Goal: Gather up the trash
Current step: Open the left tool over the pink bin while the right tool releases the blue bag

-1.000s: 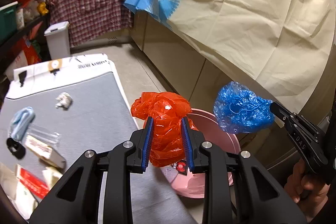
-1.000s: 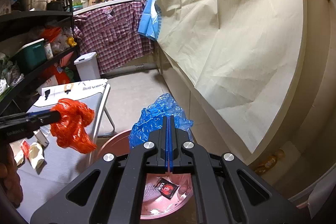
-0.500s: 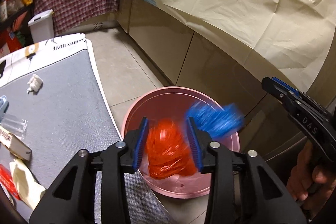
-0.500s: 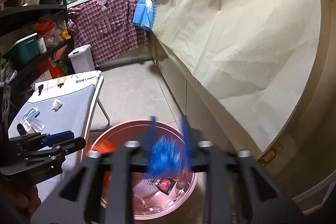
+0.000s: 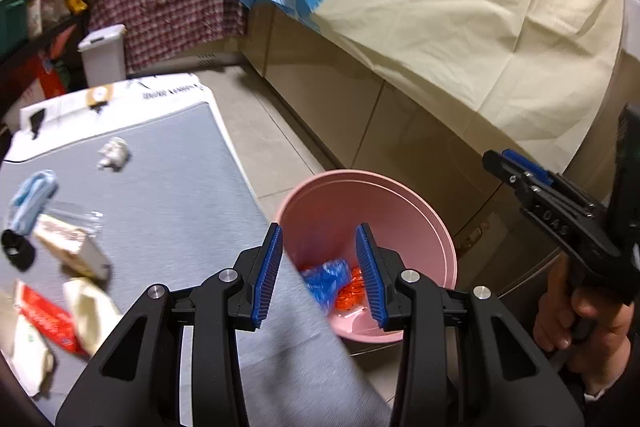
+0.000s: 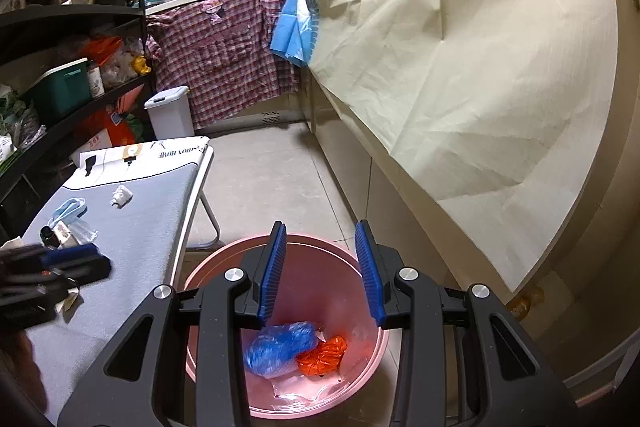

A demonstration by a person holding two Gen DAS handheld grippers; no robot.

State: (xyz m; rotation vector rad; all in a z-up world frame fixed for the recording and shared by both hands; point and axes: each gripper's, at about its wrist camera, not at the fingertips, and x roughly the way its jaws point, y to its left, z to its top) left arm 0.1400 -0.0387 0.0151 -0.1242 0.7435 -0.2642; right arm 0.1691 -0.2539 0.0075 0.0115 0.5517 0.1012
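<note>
A pink bin [image 5: 400, 203] [image 6: 360, 379] stands on the floor beside a grey board [image 5: 168, 187] [image 6: 136, 227]. A blue plastic bag [image 6: 276, 347] [image 5: 326, 277] and an orange plastic bag [image 6: 326, 357] [image 5: 350, 293] lie inside it. My left gripper [image 5: 320, 273] is open and empty above the board's edge and the bin. My right gripper [image 6: 322, 269] is open and empty above the bin; it also shows in the left wrist view [image 5: 516, 167]. More trash lies on the board: a crumpled tissue [image 5: 114, 153] [image 6: 121, 195], a blue face mask [image 5: 32, 193] [image 6: 70, 209], a small carton [image 5: 70, 249], a red packet [image 5: 46, 315].
A cabinet front draped with a cream sheet [image 5: 460, 27] [image 6: 460, 67] runs along the right. A white lidded bin [image 5: 104, 53] [image 6: 170, 113] and black shelving [image 6: 60, 67] stand at the back left. Tiled floor [image 6: 272, 179] lies between board and cabinet.
Both grippers opened over the pink bin. The orange bag dropped from the left one and the blue bag from the right one; both now lie in the bin.
</note>
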